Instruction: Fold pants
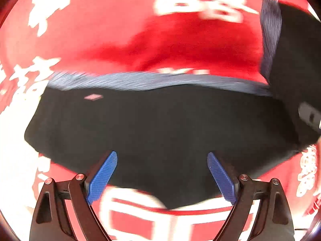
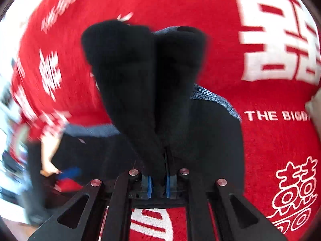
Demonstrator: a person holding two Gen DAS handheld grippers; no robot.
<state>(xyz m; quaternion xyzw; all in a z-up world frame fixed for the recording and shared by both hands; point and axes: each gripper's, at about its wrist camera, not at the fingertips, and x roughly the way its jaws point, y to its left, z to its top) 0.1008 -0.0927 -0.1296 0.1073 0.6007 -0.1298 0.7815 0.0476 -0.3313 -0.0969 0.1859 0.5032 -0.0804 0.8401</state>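
Your right tongs (image 2: 158, 186) pinch the black pants (image 1: 156, 132), lifting the legs to fold; your left tongs (image 1: 162, 175) gape wide, empty, over the waistband end.

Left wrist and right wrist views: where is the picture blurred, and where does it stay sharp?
Left wrist view: the red cloth with white characters and the black pants' grey ribbed waistband are smeared by motion; the open left gripper is sharp. Right wrist view: the left side is blurred; the right gripper, shut on the pants, is sharp.
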